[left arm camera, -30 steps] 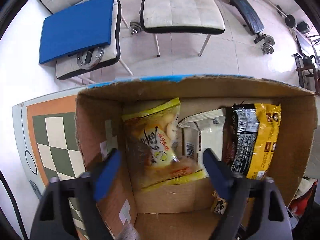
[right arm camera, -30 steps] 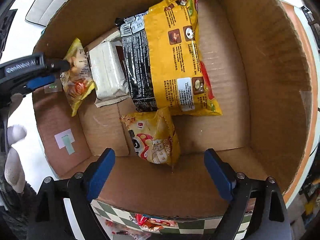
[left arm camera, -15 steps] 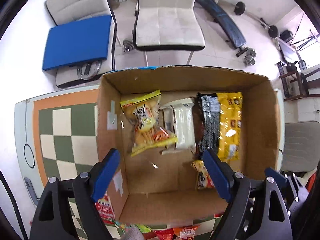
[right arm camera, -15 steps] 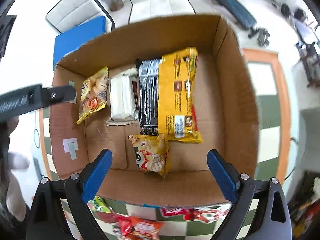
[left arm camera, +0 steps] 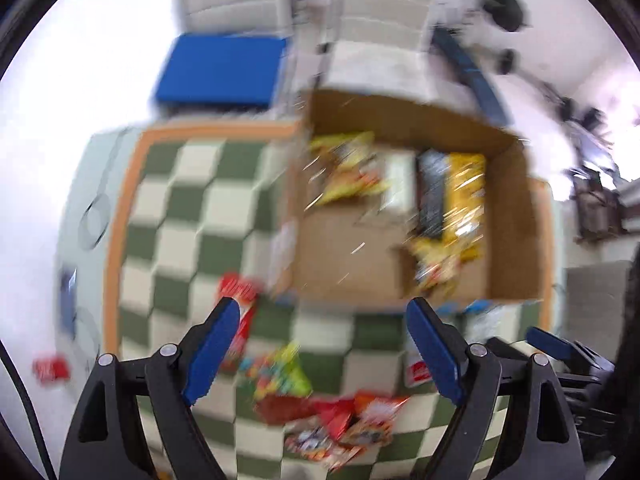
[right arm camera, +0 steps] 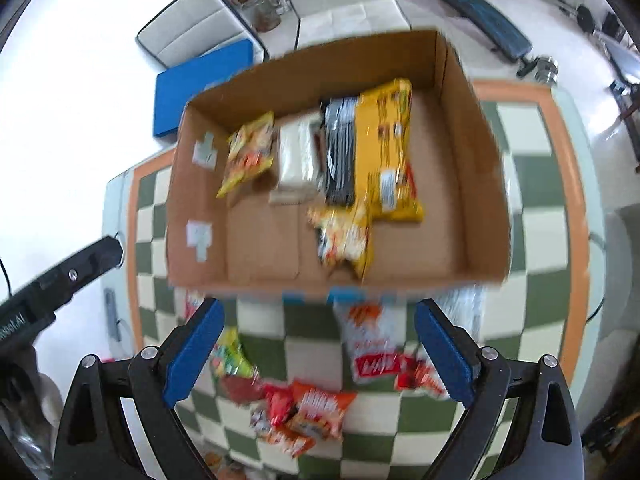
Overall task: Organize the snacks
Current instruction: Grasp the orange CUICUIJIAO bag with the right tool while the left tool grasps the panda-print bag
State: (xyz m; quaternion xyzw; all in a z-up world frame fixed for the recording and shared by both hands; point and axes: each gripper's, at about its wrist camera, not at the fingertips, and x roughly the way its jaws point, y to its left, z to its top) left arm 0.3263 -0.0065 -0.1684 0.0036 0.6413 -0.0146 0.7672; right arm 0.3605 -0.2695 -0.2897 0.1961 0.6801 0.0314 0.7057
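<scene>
Hovering wide open and empty over the checkered table [right arm camera: 532,184] — left gripper [left arm camera: 320,344] and right gripper [right arm camera: 316,344] alike — with loose snack packets [right arm camera: 316,412] heaped directly under the fingers, cardboard box [right arm camera: 472,152] further ahead, right side looking slightly nearer.

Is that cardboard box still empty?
No, the cardboard box already holds several snack packets, including a big yellow packet.
</scene>
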